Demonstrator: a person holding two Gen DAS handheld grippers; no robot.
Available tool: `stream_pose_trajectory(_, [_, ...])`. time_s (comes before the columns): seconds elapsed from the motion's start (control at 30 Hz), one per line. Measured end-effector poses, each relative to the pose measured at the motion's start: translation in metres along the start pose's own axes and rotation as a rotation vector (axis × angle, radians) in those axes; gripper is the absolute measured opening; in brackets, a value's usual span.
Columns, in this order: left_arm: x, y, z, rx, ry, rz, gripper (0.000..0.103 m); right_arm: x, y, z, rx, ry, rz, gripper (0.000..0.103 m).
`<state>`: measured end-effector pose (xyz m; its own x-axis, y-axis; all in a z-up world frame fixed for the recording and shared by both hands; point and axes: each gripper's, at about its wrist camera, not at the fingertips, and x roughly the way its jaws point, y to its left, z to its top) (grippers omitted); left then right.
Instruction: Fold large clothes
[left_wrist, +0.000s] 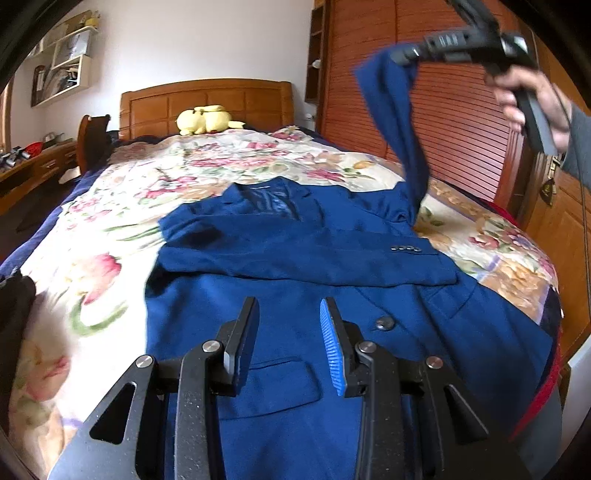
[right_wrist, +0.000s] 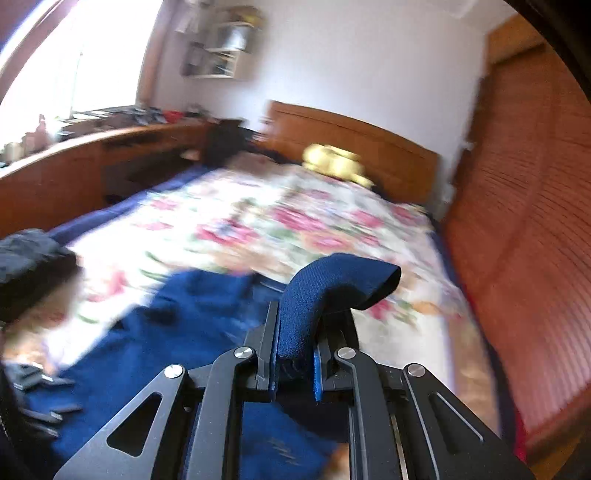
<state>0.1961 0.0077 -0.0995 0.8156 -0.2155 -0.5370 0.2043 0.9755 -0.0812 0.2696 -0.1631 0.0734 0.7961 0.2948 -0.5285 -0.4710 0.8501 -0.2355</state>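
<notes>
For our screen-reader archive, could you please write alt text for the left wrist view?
A blue blazer lies on a floral bedspread, one sleeve lifted by the right gripper. The left gripper hovers above, jaws open.
</notes>
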Motion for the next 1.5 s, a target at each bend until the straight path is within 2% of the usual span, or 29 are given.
stream_pose_trajectory(0.13, [-0.005, 0.013, -0.004, -0.021, -0.001, 0.015, 0.035, -0.002, 0.048, 0.010, -0.028, -0.006, 0.125, 0.014])
stream_pose_trajectory(0.2, [-0.006, 0.018, -0.006, -0.027, -0.001, 0.021, 0.035, 0.000, 0.055, 0.004, -0.025, 0.012, 0.173, 0.021])
stream_pose_trajectory(0.27, [-0.006, 0.020, -0.007, -0.032, 0.002, 0.026, 0.035, 0.007, 0.051, -0.002, -0.013, 0.032, 0.176, 0.042])
stream_pose_trajectory(0.33, [-0.005, 0.022, -0.008, -0.036, 0.004, 0.027, 0.035, 0.010, 0.049, -0.010, 0.009, 0.049, 0.189, 0.057])
stream_pose_trajectory(0.37, [-0.004, 0.022, -0.007, -0.037, 0.004, 0.028, 0.035, 0.020, 0.041, -0.008, 0.018, 0.060, 0.187, 0.061])
stream_pose_trajectory(0.47, [-0.002, 0.021, -0.006, -0.036, 0.003, 0.026, 0.035, 0.032, 0.027, -0.018, 0.040, 0.103, 0.162, 0.061])
stream_pose_trajectory(0.53, [0.000, 0.020, -0.006, -0.034, 0.007, 0.024, 0.035, 0.046, 0.033, -0.019, 0.057, 0.142, 0.146, 0.061])
stream_pose_trajectory(0.67, [0.005, 0.016, -0.006, -0.023, 0.020, 0.021, 0.035, 0.067, 0.019, -0.055, 0.081, 0.214, 0.089, 0.061])
stream_pose_trajectory(0.9, [0.015, 0.009, -0.007, -0.011, 0.041, 0.022, 0.035, 0.116, 0.009, -0.135, 0.162, 0.354, 0.046, 0.061])
stream_pose_trajectory(1.07, [0.022, 0.005, -0.009, -0.003, 0.058, 0.025, 0.035, 0.157, 0.009, -0.172, 0.213, 0.413, 0.028, 0.061])
stream_pose_trajectory(1.17, [0.025, 0.004, -0.011, 0.000, 0.068, 0.028, 0.035, 0.169, 0.011, -0.186, 0.223, 0.421, 0.028, 0.061])
stream_pose_trajectory(1.33, [0.034, 0.007, -0.010, -0.008, 0.094, 0.026, 0.035, 0.177, 0.017, -0.188, 0.244, 0.366, 0.026, 0.062])
stream_pose_trajectory(1.5, [0.042, 0.014, 0.008, -0.013, 0.105, 0.019, 0.036, 0.181, 0.020, -0.188, 0.244, 0.350, 0.020, 0.062])
